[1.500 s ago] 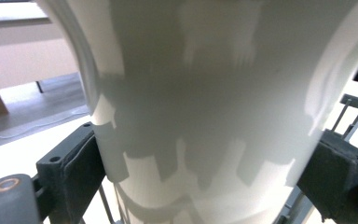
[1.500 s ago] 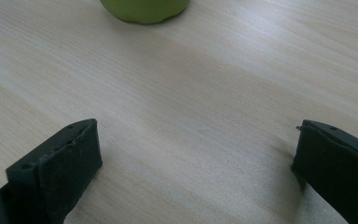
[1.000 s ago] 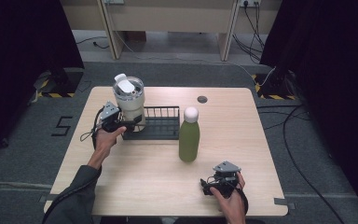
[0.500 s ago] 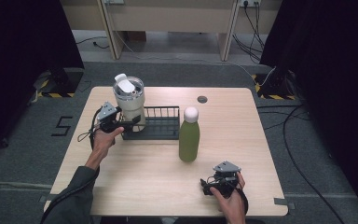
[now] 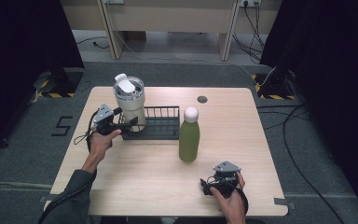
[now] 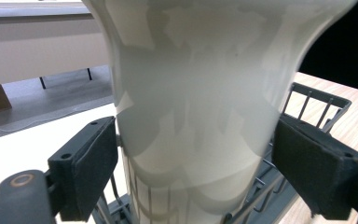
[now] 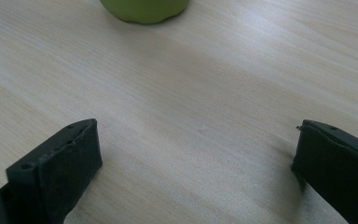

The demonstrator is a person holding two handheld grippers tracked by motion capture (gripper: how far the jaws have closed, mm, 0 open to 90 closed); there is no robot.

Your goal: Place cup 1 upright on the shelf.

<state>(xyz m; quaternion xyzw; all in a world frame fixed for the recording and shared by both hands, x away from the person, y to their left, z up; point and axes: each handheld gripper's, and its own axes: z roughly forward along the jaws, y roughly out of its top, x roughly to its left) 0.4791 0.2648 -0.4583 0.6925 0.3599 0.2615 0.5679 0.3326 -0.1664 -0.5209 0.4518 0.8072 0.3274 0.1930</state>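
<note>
left claw [image 5: 129, 124] jaws spread round cream tumbler [image 5: 129, 97], gaps both sides | tumbler upright in black wire rack [image 5: 161, 122] upper left of desk [image 5: 261, 135] | right claw [image 5: 209, 185] wide, lower right, empty

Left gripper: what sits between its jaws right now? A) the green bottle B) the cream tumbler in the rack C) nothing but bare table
B: the left gripper has a jaw on each side of the cream tumbler, which stands in the black wire rack.
</note>
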